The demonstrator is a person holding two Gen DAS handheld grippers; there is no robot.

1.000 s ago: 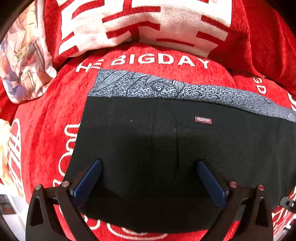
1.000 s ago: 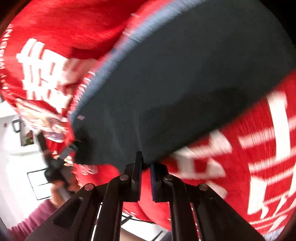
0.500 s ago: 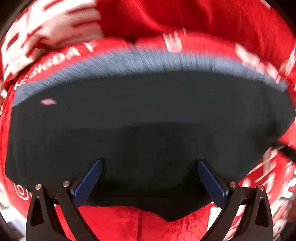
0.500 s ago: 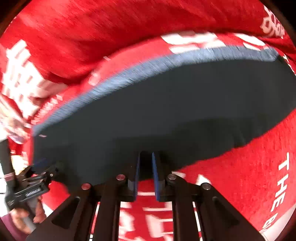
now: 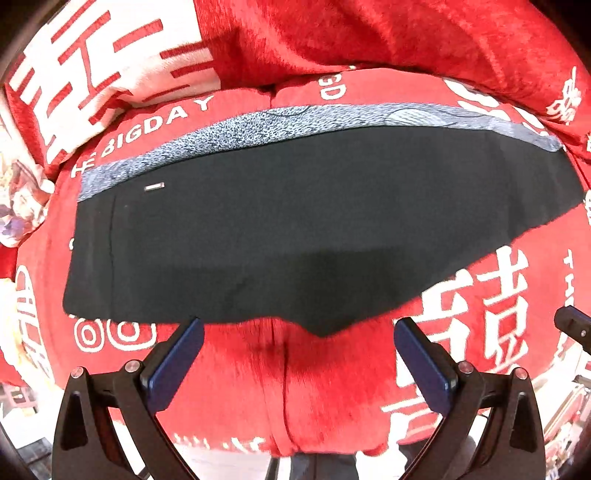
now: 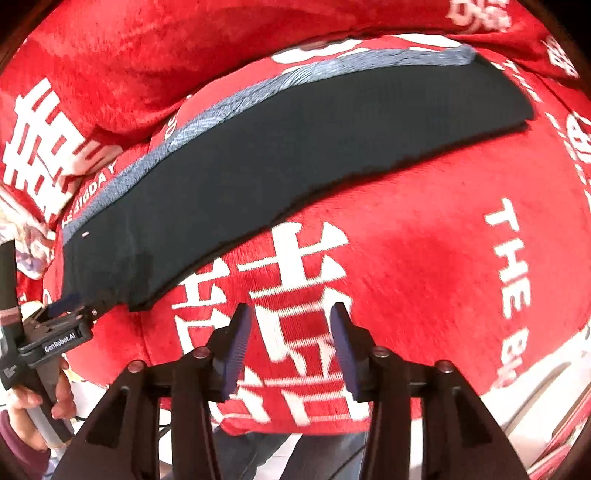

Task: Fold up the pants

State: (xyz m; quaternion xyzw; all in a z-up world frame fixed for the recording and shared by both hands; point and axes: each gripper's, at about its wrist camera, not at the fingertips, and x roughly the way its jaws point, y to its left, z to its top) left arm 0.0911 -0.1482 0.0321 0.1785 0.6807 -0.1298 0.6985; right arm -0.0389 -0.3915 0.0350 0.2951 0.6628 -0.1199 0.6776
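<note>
Nearest the front edge of the red sofa cushion (image 6: 424, 258), the right gripper (image 6: 290, 343) hangs with its fingers (image 6: 236, 343) spread apart and nothing between them; half a second ago they were pressed together at the hem of the pants (image 5: 295, 229), so the cloth has just been let go. Beside it, toward the cushion's left end, the left gripper (image 5: 295, 362) also stands wide apart and empty, its blue fingers (image 5: 177, 358) now just clear of the dark fabric they overlapped a moment ago. Beyond both, the pants lie flat across the cushion as a long doubled strip, two layers showing at the near edge, with a grey patterned band (image 5: 280, 122) along the far side and a small label (image 5: 154, 187) near the left end. Behind them rises the red backrest (image 5: 406, 33). Judging by this, one fold is laid and released, and a crosswise fold probably remains.
</note>
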